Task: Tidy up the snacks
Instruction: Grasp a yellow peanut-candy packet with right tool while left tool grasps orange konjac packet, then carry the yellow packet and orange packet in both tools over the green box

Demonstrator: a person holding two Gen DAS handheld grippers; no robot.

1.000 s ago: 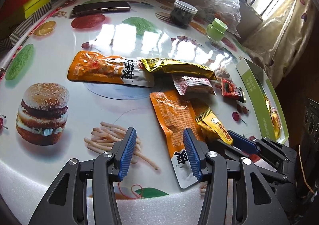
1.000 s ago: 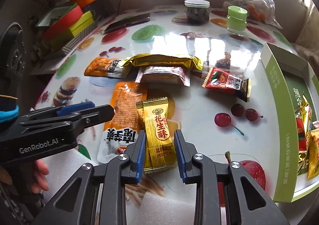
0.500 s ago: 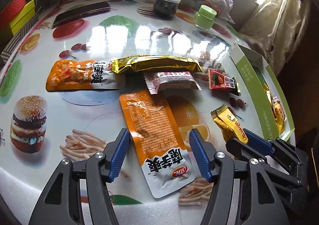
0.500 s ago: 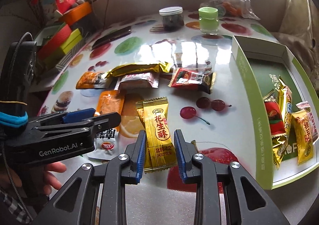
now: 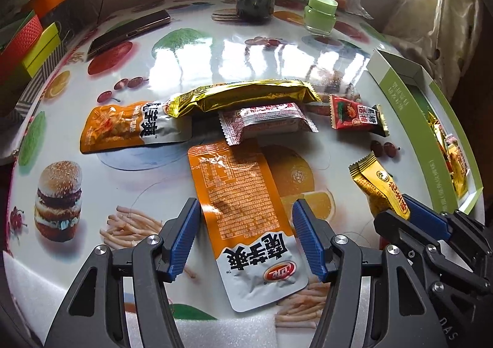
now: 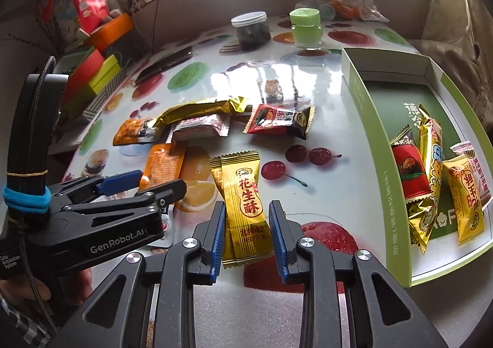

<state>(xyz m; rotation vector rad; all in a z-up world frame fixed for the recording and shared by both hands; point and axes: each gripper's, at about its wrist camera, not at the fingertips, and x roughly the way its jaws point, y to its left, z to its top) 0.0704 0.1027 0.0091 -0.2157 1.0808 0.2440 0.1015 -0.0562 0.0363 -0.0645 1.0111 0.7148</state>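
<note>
Left wrist view: the left gripper (image 5: 245, 237) hovers spread astride the orange pouch (image 5: 243, 215) lying on the tabletop (image 5: 215, 49).

Right wrist view: the right gripper (image 6: 246, 235) pinches the gold peanut candy (image 6: 243, 200); carry it right, clear the green box (image 6: 366, 144) wall, then release inside.

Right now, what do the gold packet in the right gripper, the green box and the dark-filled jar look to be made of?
Gold packet: glossy metallised film, judging by its sheen and crimped, serrated ends. Green box: probably matte printed cardboard, with thin folded walls and a white inside. Jar: clear body, plastic or glass cannot be told; white lid looks plastic.
</note>
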